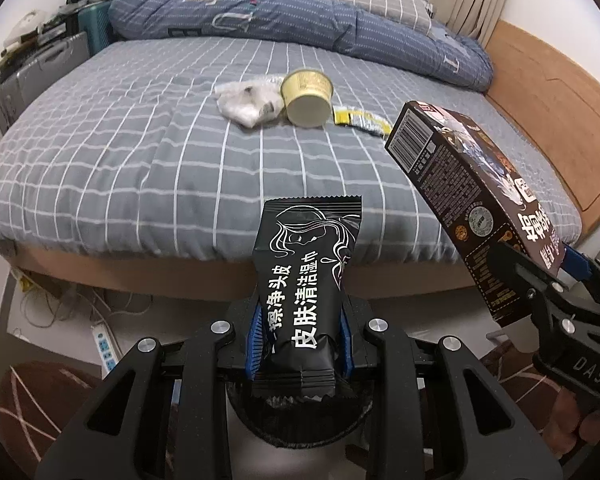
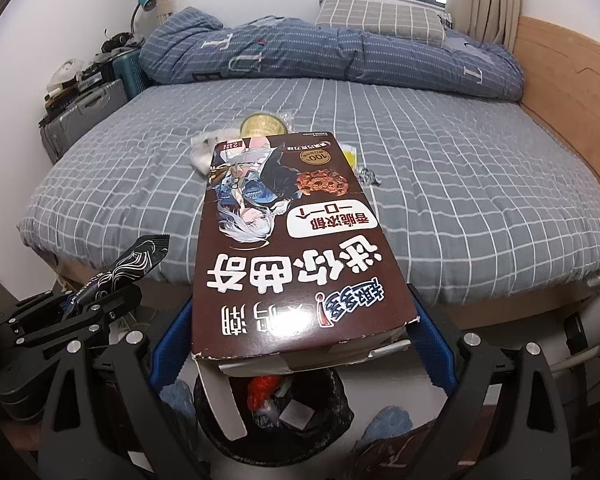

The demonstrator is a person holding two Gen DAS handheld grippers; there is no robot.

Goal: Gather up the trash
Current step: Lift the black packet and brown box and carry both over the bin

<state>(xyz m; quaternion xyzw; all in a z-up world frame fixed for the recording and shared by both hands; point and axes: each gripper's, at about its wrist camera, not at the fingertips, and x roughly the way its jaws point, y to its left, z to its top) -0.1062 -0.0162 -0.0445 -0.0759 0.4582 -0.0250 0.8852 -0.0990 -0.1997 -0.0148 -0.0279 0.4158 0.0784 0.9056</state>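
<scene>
My left gripper is shut on a black wet-wipe packet that stands upright between the blue pads. A black trash bin sits just below it on the floor. My right gripper is shut on a brown cookie box, also above the bin, which has rubbish in it. On the bed lie a yellow tub on its side, a crumpled white tissue and a yellow-black wrapper. The right wrist view shows the left gripper at the lower left.
The grey checked bed fills the middle, with a blue quilt and a pillow at the back. Suitcases stand to the left and a wooden headboard to the right. A power strip and a rug lie on the floor.
</scene>
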